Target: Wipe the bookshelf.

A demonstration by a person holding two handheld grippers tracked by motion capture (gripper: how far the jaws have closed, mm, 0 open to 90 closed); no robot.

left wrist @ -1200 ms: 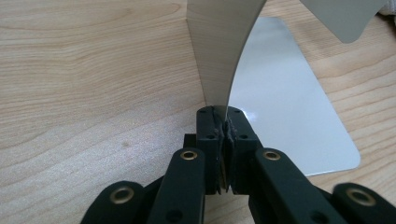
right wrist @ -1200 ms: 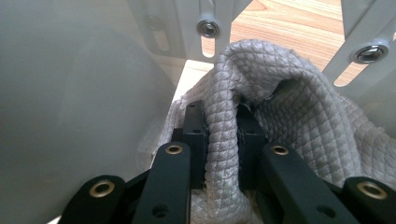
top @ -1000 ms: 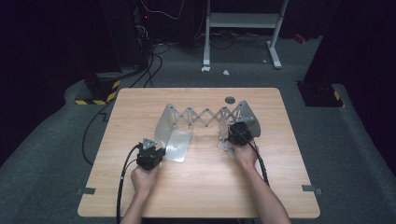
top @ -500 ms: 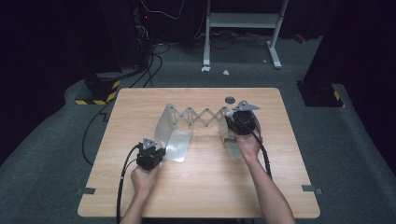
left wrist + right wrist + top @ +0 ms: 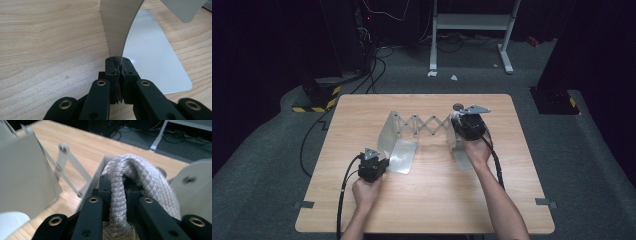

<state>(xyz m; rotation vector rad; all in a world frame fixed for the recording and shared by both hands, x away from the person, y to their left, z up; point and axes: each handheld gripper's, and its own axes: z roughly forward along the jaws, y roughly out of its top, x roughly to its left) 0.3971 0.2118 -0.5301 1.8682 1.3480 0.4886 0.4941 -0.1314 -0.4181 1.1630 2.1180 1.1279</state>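
From above, you are working an expanding metal rack (image 5: 422, 131) at mid-table. Your left gripper (image 5: 119, 68) is pinching its left plate (image 5: 117, 27) edge with jaws nearly shut. Your right gripper (image 5: 117, 192) is clamping a pale braided rope (image 5: 135, 177) beside the rack's right plate (image 5: 197, 187).

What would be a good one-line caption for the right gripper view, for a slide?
Right gripper clamps a loop of pale braided rope beside the grey scissor-link metal rack on the wooden table.
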